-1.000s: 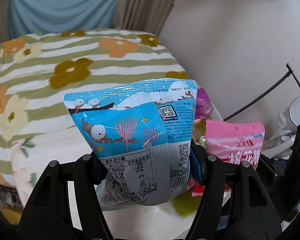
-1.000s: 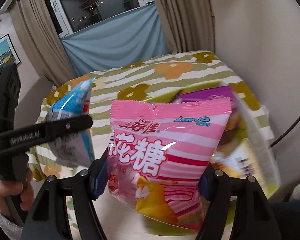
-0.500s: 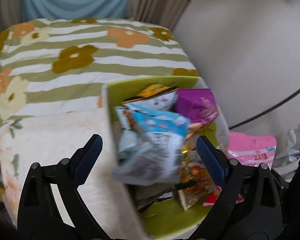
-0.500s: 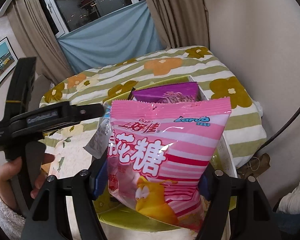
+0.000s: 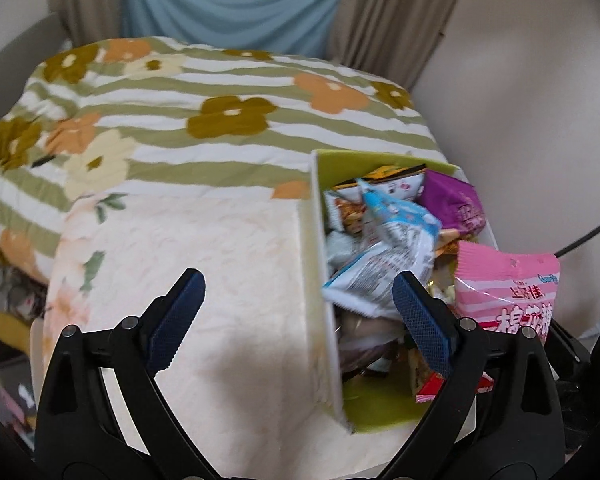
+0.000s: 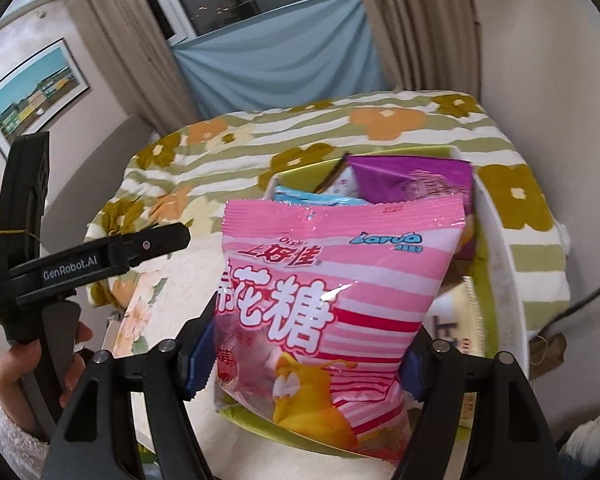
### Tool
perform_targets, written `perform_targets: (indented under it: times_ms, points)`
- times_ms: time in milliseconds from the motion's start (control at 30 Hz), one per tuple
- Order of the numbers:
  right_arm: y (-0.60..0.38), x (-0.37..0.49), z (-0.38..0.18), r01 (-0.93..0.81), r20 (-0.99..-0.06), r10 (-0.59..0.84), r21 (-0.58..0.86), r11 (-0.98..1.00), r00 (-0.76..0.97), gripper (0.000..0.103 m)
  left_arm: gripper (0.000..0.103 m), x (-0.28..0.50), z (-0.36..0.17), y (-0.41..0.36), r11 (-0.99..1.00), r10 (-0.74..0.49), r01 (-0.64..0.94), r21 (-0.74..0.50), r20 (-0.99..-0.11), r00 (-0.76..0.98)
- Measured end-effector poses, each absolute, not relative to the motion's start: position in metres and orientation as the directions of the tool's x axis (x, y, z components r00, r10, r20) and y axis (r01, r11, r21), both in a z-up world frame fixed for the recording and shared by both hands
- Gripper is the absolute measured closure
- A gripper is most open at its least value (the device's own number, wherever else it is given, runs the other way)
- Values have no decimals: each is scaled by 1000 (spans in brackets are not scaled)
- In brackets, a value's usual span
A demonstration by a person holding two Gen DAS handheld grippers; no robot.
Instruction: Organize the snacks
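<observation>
Between the jaws of the right gripper (image 6: 306, 354) stands the pink marshmallow bag (image 6: 340, 292), upright, pads at its lower sides while the jaws are opening. Left gripper (image 5: 300, 316) jaws stand wide apart, empty; the blue snack bag (image 5: 384, 256) lies beyond them in the green-lined box (image 5: 320, 264).

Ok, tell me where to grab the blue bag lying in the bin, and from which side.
Grip the blue bag by its crimped white edge nearest the left tool, coming down from above. That flat seam sticks up over the other packets in the green bin and gives the pads something thin to pinch; the puffy middle would likely slip.
</observation>
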State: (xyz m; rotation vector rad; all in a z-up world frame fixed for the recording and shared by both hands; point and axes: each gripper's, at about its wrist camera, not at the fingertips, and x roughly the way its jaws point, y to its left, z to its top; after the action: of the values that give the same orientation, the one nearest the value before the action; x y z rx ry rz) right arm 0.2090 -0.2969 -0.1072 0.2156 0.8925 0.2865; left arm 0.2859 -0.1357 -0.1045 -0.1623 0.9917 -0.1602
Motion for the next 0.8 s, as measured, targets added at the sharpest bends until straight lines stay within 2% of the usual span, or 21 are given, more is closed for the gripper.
perform_targets:
  times_ms: [67,133,167,433,800]
  points:
    - [-292,208,-112,-187,-721,365,318,930,588,28,9,274,-105,-130,980,-183,39,-194,-816,549]
    - [-289,206,-117,-193,-727,363,310,931,583,9,9,265,-106,-126,983,-166,27,-180,-818,550]
    - [-288,202,-120,-190,-731,354,301,935,584,8,9,260,-108,-125,984,-161,25,-176,-822,546]
    - [-293,169,-123,-121,-753,250,223,967,608,8,9,221,-106,-122,983,-179,65,-172,-814,552]
    - [-279,99,-59,-81,-667,136,113,990,732,8,7,129,-39,-103,988,-154,96,-122,-680,717]
